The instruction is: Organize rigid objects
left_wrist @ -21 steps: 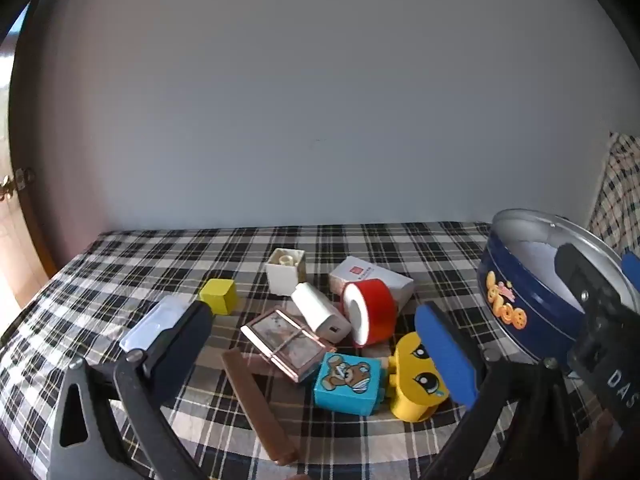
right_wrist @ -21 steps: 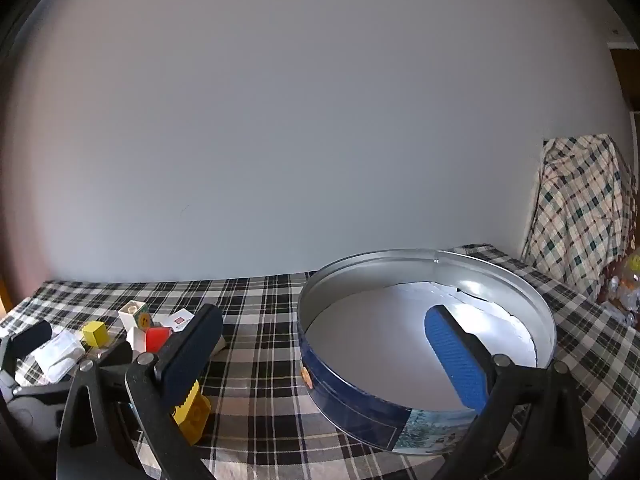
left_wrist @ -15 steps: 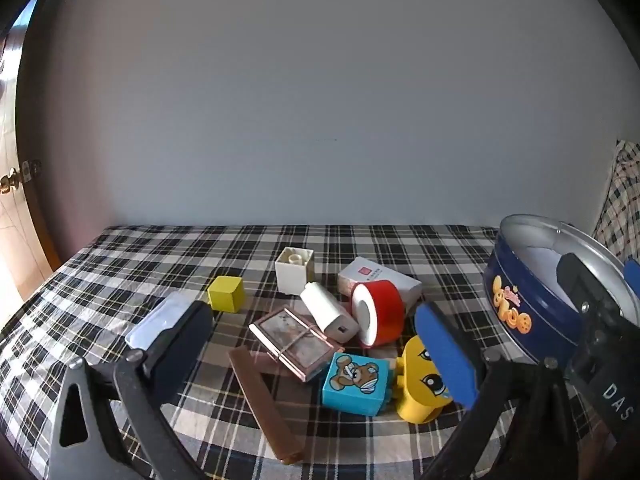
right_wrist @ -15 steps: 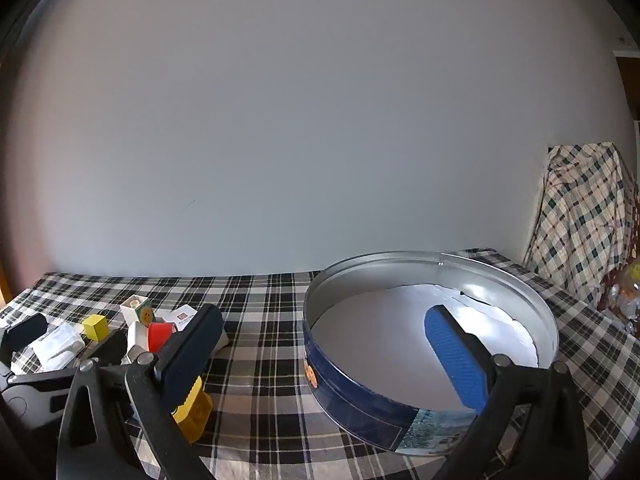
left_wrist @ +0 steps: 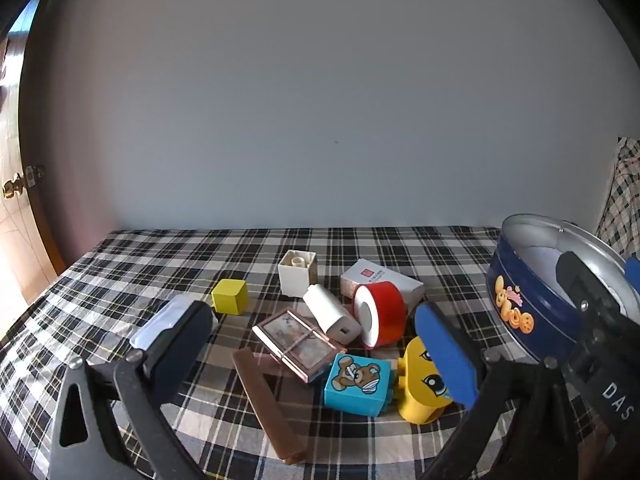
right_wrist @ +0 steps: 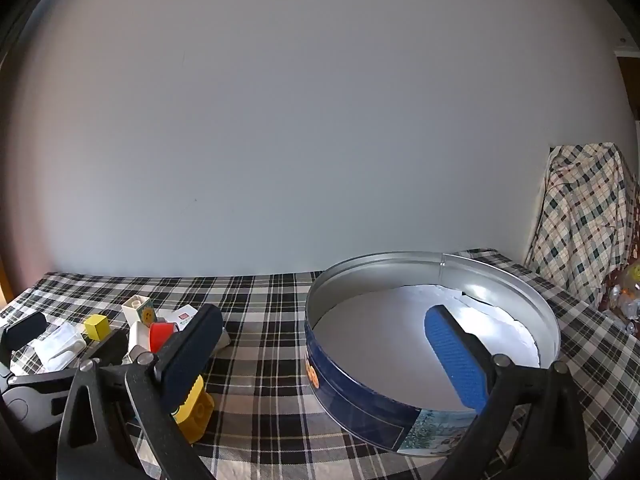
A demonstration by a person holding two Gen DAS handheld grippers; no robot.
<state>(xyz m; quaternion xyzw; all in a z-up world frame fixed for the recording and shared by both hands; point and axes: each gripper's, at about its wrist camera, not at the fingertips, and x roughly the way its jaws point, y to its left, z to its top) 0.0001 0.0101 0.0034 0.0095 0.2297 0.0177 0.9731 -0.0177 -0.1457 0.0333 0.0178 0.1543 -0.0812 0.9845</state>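
Left wrist view: my left gripper (left_wrist: 316,344) hangs with its jaws wide apart and nothing between the pads, above a heap of small things on the checked tabletop (left_wrist: 140,256). I take the red roll (left_wrist: 380,314) as my landmark. Just left of it, touching, lies a white cylinder (left_wrist: 330,312); behind that stands a white cube (left_wrist: 298,278) with an open top. Behind the roll, and against it, sits a white box (left_wrist: 380,280). Well left of the roll is a yellow cube (left_wrist: 229,302). In front and to the left of the roll a brown flat case (left_wrist: 298,342) lies tilted, one edge resting on a brown bar (left_wrist: 268,400). In front of the roll stand a blue bear block (left_wrist: 357,384) and, touching its right side, a yellow face block (left_wrist: 424,384), partly hidden by my blue pad. Right of the roll, apart from it, stands the blue tin (left_wrist: 528,320).

From the right wrist, my right gripper (right_wrist: 324,356) also has its jaws wide and grips nothing; its blue pad hangs over the tin (right_wrist: 360,396), which holds only a white lining. The roll (right_wrist: 162,336) lies far left of the tin among the heap.
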